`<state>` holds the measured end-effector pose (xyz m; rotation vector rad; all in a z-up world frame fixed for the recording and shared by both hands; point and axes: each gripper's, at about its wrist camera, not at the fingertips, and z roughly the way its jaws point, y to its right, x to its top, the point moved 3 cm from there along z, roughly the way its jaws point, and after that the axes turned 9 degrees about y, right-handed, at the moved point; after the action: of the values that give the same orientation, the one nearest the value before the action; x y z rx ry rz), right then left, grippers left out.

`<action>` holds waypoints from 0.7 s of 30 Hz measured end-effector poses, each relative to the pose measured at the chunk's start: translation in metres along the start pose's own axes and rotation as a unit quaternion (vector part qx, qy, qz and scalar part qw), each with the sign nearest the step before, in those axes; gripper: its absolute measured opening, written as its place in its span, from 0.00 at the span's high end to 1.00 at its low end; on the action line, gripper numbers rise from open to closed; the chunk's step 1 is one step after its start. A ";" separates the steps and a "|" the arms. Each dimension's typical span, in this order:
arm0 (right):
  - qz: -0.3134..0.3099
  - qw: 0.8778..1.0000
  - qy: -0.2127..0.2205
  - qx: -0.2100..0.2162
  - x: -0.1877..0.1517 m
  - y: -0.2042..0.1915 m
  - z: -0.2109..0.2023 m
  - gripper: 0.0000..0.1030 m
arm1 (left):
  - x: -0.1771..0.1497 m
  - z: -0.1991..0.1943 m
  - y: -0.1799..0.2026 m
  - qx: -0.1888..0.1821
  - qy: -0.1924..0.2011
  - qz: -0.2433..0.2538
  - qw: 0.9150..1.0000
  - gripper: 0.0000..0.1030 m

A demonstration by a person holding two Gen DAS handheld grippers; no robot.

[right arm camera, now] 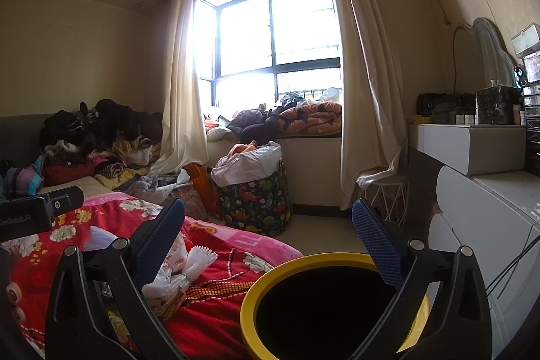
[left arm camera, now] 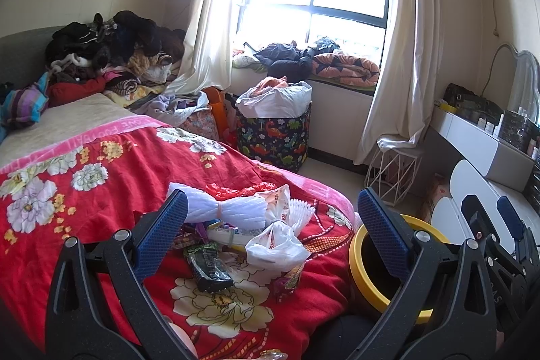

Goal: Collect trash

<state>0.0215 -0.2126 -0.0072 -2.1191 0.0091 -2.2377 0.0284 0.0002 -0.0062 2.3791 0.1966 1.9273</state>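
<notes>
A heap of trash lies on the red flowered bedspread point(left arm camera: 101, 177): a white foam net bundle point(left arm camera: 229, 208), a red plastic scrap point(left arm camera: 236, 189), a knotted white plastic bag point(left arm camera: 276, 245), a dark wrapper point(left arm camera: 209, 269) and small snack packets. A yellow-rimmed bin point(left arm camera: 357, 262) stands beside the bed's corner; in the right wrist view it point(right arm camera: 270, 285) sits just below. My left gripper point(left arm camera: 270, 235) is open and empty, above the heap. My right gripper point(right arm camera: 266, 242) is open and empty, over the bin; it also shows at the left wrist view's right edge point(left arm camera: 492, 211).
A dinosaur-print hamper point(left arm camera: 273, 137) with a white liner stands by the window seat. Clothes are piled at the head of the bed point(left arm camera: 111, 53). A white wire stool point(left arm camera: 395, 171) and a white dresser point(right arm camera: 479, 225) stand to the right.
</notes>
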 end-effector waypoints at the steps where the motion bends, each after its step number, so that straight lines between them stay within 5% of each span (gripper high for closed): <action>1: 0.000 1.000 -0.001 0.000 -0.001 0.001 0.000 0.06 | 0.000 0.000 0.000 0.000 -0.001 0.000 1.000 0.10; 9: -0.005 1.000 0.000 0.007 -0.007 0.001 -0.002 0.06 | 0.004 0.001 0.001 0.009 -0.005 -0.005 1.000 0.10; 21: -0.020 0.996 -0.026 0.085 -0.006 -0.042 0.014 0.06 | 0.002 0.000 -0.032 0.054 -0.002 -0.040 0.998 0.10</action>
<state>0.0341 -0.1694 -0.0108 -2.1038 -0.2201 -2.1181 0.0275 0.0323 -0.0091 2.3996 0.3978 1.9239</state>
